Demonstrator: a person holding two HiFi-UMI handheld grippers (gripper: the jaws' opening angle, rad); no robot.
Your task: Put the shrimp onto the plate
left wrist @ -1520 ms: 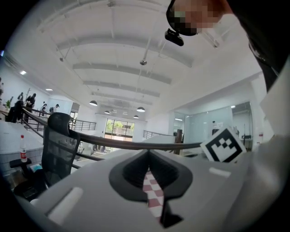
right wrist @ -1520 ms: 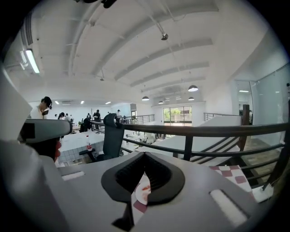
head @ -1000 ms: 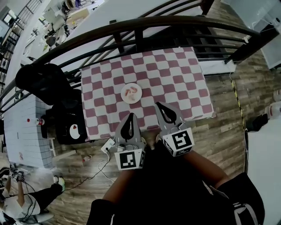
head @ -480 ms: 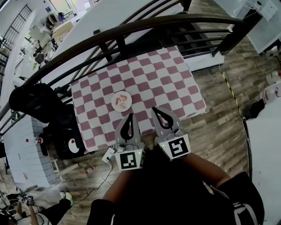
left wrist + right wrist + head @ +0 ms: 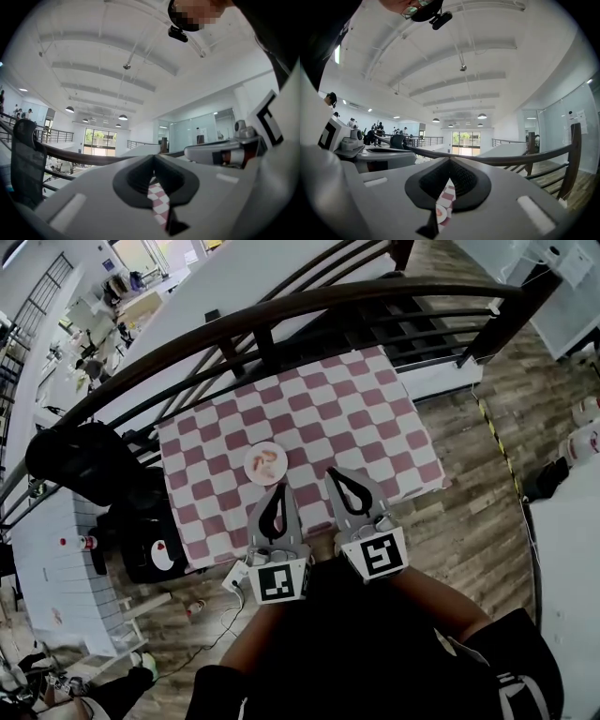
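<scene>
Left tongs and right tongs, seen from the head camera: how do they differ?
The left tongs point nearly straight at the plate; the right tongs slant and end to its right. The left tongs' marker cube sits square to the camera; the right tongs' cube is tilted. Both are shut and empty, over the tablecloth's near edge.

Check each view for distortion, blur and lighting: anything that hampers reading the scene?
Head view: fisheye bends the railing into an arc; checkered tablecloth and plate sharp and evenly lit, but small. Left gripper view: black corners; left gripper soft, filling the lower half. Right gripper view: the same; right gripper blurred, hall behind sharp.
</scene>
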